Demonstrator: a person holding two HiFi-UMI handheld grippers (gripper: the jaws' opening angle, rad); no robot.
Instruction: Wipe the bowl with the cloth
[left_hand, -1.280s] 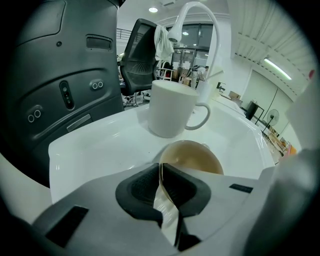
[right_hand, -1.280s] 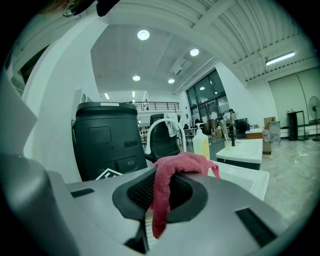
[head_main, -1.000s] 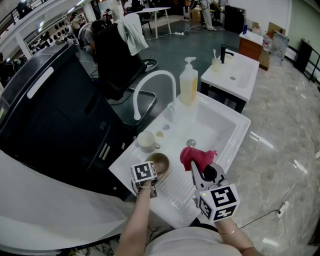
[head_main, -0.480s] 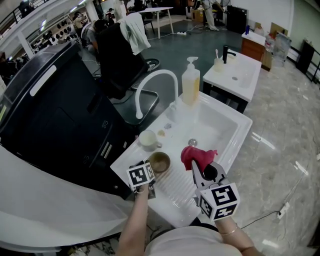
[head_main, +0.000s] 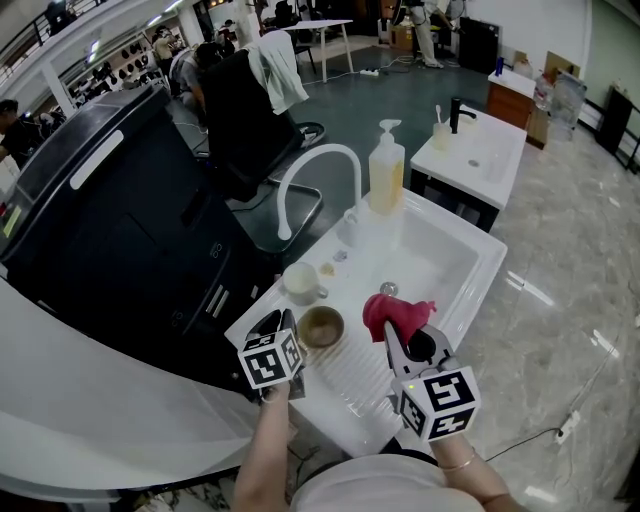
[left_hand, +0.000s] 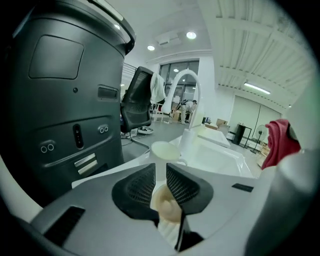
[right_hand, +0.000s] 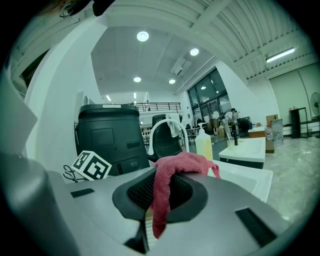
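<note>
Red cloth (head_main: 397, 310) hung pinched in the closed fingers of the right gripper (head_main: 392, 338), held nearly level over the sink (head_main: 480, 285). The left gripper (head_main: 277, 322) tilted downward, its fingers just eased closer but still apart and empty, beside the brown bowl (head_main: 320, 327) at the drainboard's left edge. Marble floor (head_main: 560, 250) lay beyond.

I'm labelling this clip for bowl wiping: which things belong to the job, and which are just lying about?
In the job: brown bowl, red cloth.
Lying about: white cup, soap bottle, white faucet.
</note>
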